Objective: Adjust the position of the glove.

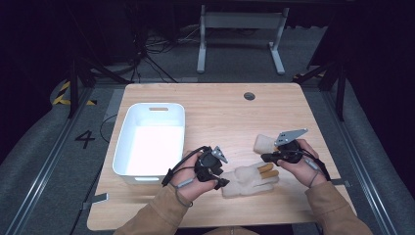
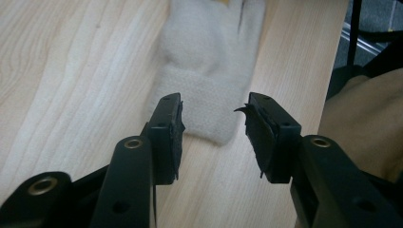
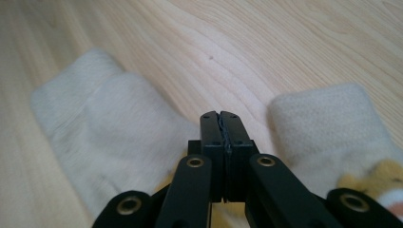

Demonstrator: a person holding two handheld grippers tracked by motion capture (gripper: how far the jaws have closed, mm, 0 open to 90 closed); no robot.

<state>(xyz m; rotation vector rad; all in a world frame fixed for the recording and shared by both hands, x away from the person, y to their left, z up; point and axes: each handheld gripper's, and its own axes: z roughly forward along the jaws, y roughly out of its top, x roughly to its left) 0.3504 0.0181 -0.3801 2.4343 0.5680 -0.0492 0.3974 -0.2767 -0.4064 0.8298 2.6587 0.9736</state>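
Two cream woolly gloves lie on the wooden table (image 1: 215,112). The near glove (image 1: 247,179) lies flat with yellow fingertips pointing right. The second glove (image 1: 263,143) sits just behind it. My left gripper (image 1: 220,177) is at the near glove's cuff. In the left gripper view that cuff (image 2: 209,109) reaches in between the jaws of the left gripper (image 2: 214,102), which stand apart and do not press on it. My right gripper (image 1: 267,157) hovers between the two gloves. In the right gripper view the right gripper (image 3: 221,116) is shut with nothing in it, one glove (image 3: 109,137) to its left and another (image 3: 328,128) to its right.
An empty white plastic bin (image 1: 128,139) stands on the left half of the table, close to my left hand. A round cable hole (image 1: 249,96) is near the far edge. The table's front edge runs just below the gloves.
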